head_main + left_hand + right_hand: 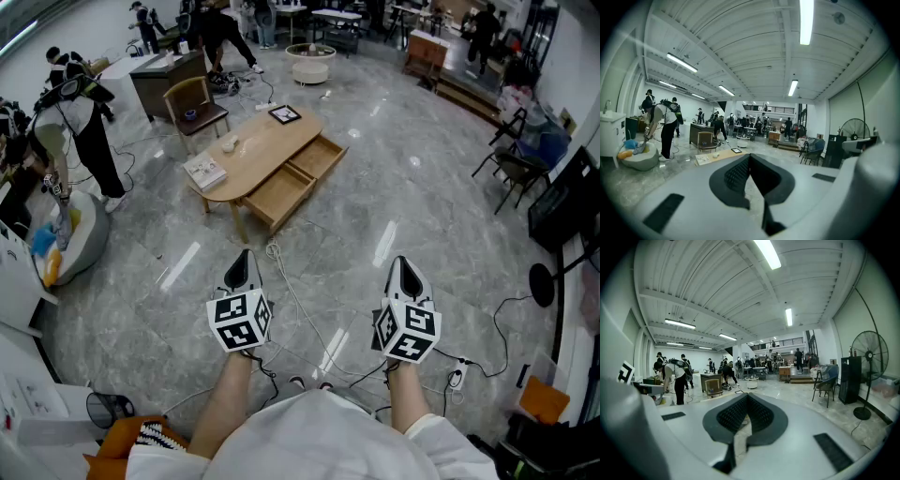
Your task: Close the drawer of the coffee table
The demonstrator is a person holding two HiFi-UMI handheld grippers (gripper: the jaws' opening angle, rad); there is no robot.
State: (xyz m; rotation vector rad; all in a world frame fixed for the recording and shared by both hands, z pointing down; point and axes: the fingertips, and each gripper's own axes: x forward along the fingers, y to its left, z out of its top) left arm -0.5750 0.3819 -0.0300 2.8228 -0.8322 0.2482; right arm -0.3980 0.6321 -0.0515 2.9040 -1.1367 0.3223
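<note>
Left claw: shut tight. Its two black tips touch, and it holds nothing. It hangs over the floor and points forward, a little down.
Left claw up close: the tips meet in a thin line with only floor behind them.
Right claw: shut tight too, tips together, nothing held. It sits level with the left claw, well apart from it.
Right claw up close: the dark pads press on each other.
Cable: a white cable lies on the floor just in front of the left claw's tip. It runs back between the two claws.
Floor: grey and shiny, under both claws and all the way ahead.
Counter: a low wooden one, well ahead of the left claw. It is ahead and to the left of the right claw.
Near drawer: pulled out of the counter's side that faces the claws, straight ahead of the left claw. No claw touches it.
Far drawer: right beside the near drawer and further off. It is open as well.
Book: on the counter's end closest to the left claw.
Picture frame: dark, on the counter's far end.
Chair: past the counter, to the left.
Fan: stands far off to the right of the right claw.
</note>
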